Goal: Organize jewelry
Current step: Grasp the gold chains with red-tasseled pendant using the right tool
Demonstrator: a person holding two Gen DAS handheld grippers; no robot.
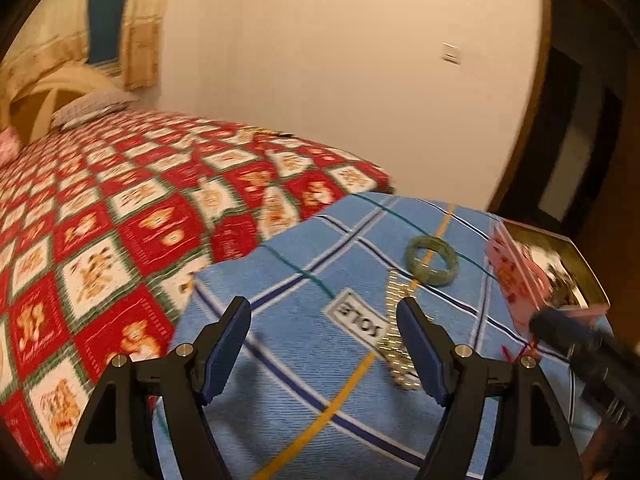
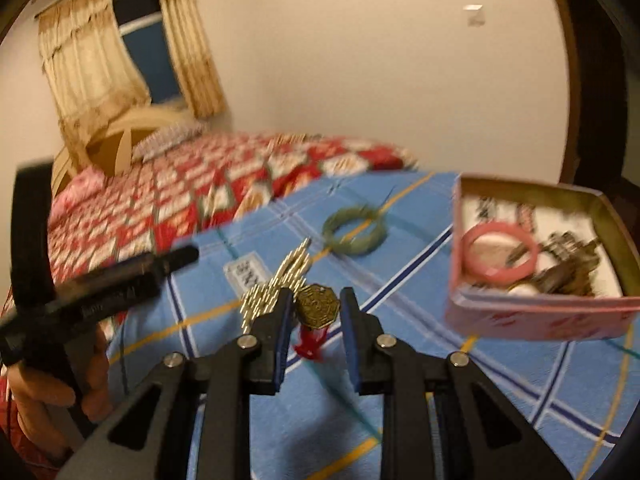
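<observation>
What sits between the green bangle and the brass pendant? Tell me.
The gold chain lies between the green bangle and brass pendant, seen in the right wrist view.

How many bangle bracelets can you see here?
2: a green bangle lying on the blue cloth, and a pink bangle inside the pink box. The box's clutter may hide more.
</observation>
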